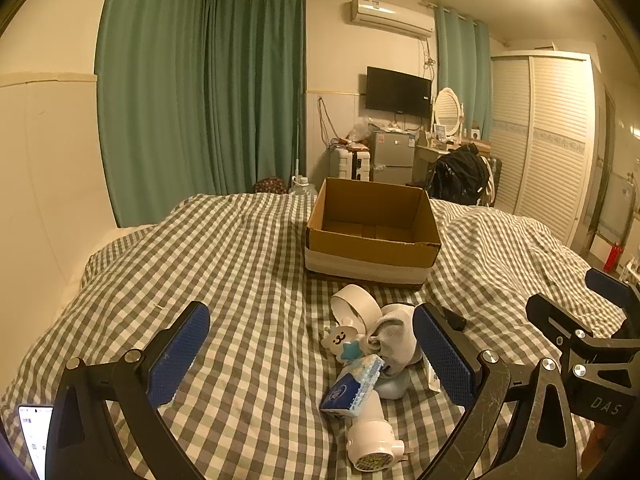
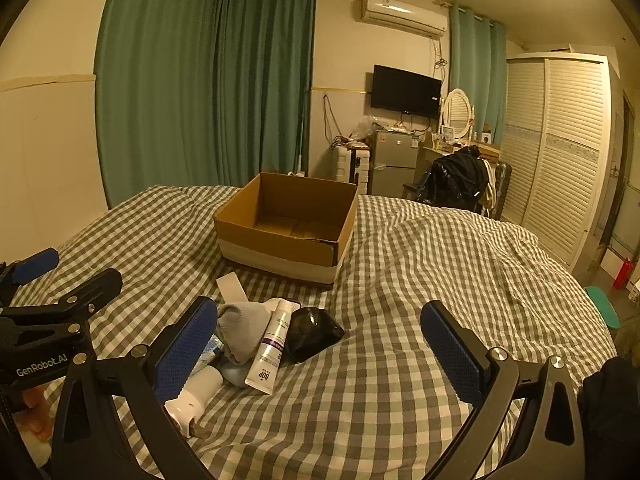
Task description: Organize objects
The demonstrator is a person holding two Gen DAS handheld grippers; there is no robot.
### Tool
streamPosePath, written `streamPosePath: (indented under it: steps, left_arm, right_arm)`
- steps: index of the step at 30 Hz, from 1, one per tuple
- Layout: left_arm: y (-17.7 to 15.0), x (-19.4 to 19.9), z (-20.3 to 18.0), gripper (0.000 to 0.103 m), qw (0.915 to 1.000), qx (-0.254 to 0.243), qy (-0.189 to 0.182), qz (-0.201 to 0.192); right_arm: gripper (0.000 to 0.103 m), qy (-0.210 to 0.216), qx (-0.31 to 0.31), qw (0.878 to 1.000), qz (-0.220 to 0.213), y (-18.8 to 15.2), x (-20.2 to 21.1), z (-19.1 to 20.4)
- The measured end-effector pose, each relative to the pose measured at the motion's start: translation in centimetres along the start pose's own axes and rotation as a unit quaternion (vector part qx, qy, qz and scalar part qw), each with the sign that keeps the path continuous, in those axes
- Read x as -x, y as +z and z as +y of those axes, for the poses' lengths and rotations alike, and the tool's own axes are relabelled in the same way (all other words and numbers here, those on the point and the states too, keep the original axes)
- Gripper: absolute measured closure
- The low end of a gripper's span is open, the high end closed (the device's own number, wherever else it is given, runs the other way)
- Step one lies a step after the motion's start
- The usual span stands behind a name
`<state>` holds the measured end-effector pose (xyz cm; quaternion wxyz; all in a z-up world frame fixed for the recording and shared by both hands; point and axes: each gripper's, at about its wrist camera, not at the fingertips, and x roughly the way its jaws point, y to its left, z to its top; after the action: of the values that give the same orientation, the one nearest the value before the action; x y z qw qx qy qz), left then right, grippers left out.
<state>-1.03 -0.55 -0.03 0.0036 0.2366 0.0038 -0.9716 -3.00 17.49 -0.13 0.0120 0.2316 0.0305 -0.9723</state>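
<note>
Left wrist view shows my big checked bed cover (image 1: 240, 280) first. On it sits an open cardboard box (image 1: 372, 240), with nothing inside. Near me, in front of the box, lies a small pile: a grey sock (image 1: 394, 336), a white tube (image 2: 270, 350), a blue tissue pack (image 1: 352, 386) and a black mouse (image 2: 312, 332). My left claw (image 1: 312, 360) and my right claw (image 2: 320, 354) are both wide apart, holding nothing.

Bedroom: bed (image 2: 400, 280) (wardrobe (image 2: 560, 152) too)
</note>
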Motion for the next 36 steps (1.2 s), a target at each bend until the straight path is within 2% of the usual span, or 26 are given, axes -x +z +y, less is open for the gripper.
streamPosePath:
  steps: [9,17,24,28,36]
  left_arm:
    - [0.6,-1.9,0.1,0.000,0.9996,-0.005,-0.006,0.027]
    - [-0.4,-6.8,-0.2,0.000,0.9956,-0.018,-0.003,0.092]
    - [-1.2,-11.7,-1.2,0.000,0.9877,-0.035,-0.017,0.152]
    - [-0.4,-14.3,-1.6,0.000,0.9857,-0.047,-0.014,0.161]
    - [1.1,-19.6,-2.2,0.000,0.9795,-0.054,-0.040,0.190]
  right_arm:
    - [0.001,0.004,0.003,1.000,0.022,0.6,-1.2,-0.7]
    - [0.005,0.001,0.016,0.998,0.058,0.4,-4.4,-1.4]
    - [0.017,0.011,0.020,0.992,0.122,-0.1,-9.1,-2.2]
    - [0.020,0.022,0.021,0.986,0.161,-0.4,-12.2,-2.5]
    - [0.022,0.036,0.033,0.973,0.227,-1.5,-17.1,-1.8]
